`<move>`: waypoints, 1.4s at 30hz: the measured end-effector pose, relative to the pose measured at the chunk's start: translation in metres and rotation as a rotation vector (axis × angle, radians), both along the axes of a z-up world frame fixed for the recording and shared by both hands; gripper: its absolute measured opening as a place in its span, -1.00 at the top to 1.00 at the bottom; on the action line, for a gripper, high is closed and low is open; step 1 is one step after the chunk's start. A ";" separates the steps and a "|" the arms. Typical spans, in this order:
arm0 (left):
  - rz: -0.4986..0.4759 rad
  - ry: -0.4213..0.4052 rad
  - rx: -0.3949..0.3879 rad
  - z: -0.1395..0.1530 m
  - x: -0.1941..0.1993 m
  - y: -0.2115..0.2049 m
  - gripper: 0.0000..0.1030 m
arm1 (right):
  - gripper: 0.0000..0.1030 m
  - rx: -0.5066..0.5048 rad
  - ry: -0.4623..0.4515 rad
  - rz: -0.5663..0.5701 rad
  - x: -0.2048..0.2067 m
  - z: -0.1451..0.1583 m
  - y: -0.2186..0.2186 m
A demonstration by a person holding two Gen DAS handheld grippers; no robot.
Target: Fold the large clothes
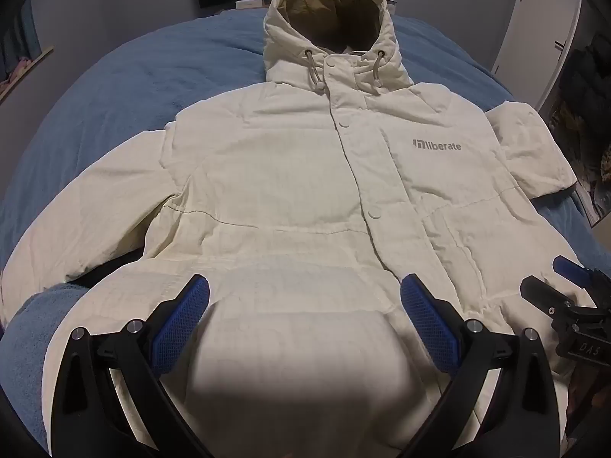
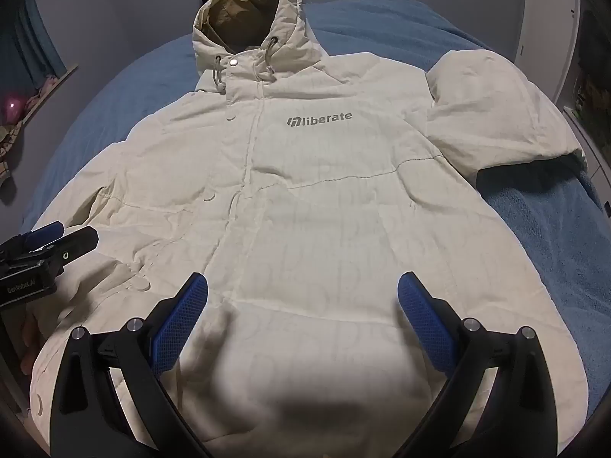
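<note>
Cream hooded jacket (image 1: 290, 191) lies front-up on the blue bed (image 1: 126, 87) and fills the middle of both wrist views. The hood (image 1: 332, 26) sits at top centre in the left view and upper left of centre in the right view. Snaps are closed down the front, and the grey chest logo (image 1: 436, 145) is readable.

Left tool (image 1: 304, 316): jaws spread wide, nothing between the pads, hovering over the hem area at lower centre. Right tool (image 2: 303, 315): the same, spread and empty, above the lower front panel. Each tool shows at the other view's edge, at lower right in the left view and at middle left in the right view.

One sleeve (image 2: 504, 114) lies bunched at upper right of the right view. The other sleeve (image 1: 95, 206) trails toward lower left of the left view.

Progress: as I read it, no fold is made yet. The body is flat, both sleeves are out to the sides, and the hood is extended. Everything is left to do: sleeves in, hood down, body folded over. Whether the hem is fully flat cannot be told, as the tools and their shadow cover it.
</note>
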State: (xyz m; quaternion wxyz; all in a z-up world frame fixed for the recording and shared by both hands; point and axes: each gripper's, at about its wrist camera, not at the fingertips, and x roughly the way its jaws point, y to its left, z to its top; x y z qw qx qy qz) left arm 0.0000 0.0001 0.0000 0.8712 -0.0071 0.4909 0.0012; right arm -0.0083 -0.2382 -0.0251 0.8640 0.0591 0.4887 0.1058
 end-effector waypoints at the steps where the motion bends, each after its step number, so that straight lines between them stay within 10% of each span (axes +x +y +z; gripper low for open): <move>1: -0.001 0.000 -0.001 0.000 0.000 0.000 -0.88 | -0.86 -0.002 -0.001 -0.001 0.000 0.000 0.000; 42: -0.005 0.020 -0.003 -0.012 -0.004 -0.002 -0.88 | -0.86 0.002 0.010 -0.005 0.006 -0.002 -0.002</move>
